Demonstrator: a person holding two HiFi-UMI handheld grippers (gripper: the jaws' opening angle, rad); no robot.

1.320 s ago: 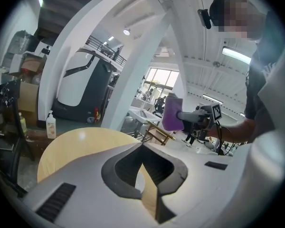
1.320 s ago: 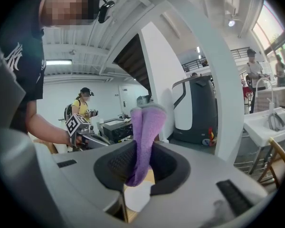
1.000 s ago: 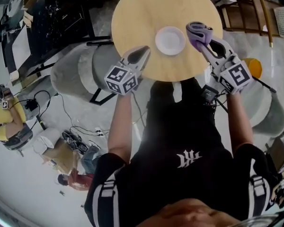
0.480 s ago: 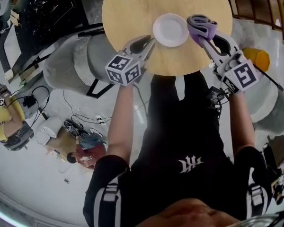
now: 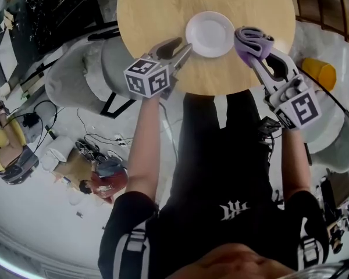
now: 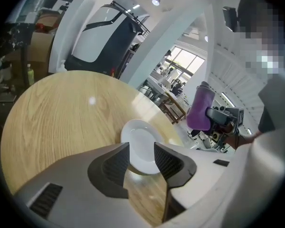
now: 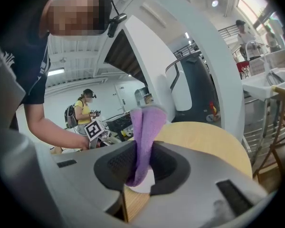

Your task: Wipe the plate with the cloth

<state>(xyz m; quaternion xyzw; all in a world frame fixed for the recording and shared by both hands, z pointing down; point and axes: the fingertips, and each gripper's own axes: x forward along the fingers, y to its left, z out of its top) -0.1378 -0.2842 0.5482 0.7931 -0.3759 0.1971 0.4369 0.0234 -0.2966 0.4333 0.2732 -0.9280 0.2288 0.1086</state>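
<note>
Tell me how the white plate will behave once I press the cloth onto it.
Probably slides: the plate is small, glossy and sits loose on the smooth wooden table. It looks like rigid ceramic, so it likely chips if knocked off. Its shallow rim may tip under edge pressure.

Round light-wood table [image 5: 157, 10] is sitting there with a small white plate [image 5: 210, 34] lying flat on it, empty side up, resting toward the edge that's nearest the person.
</note>
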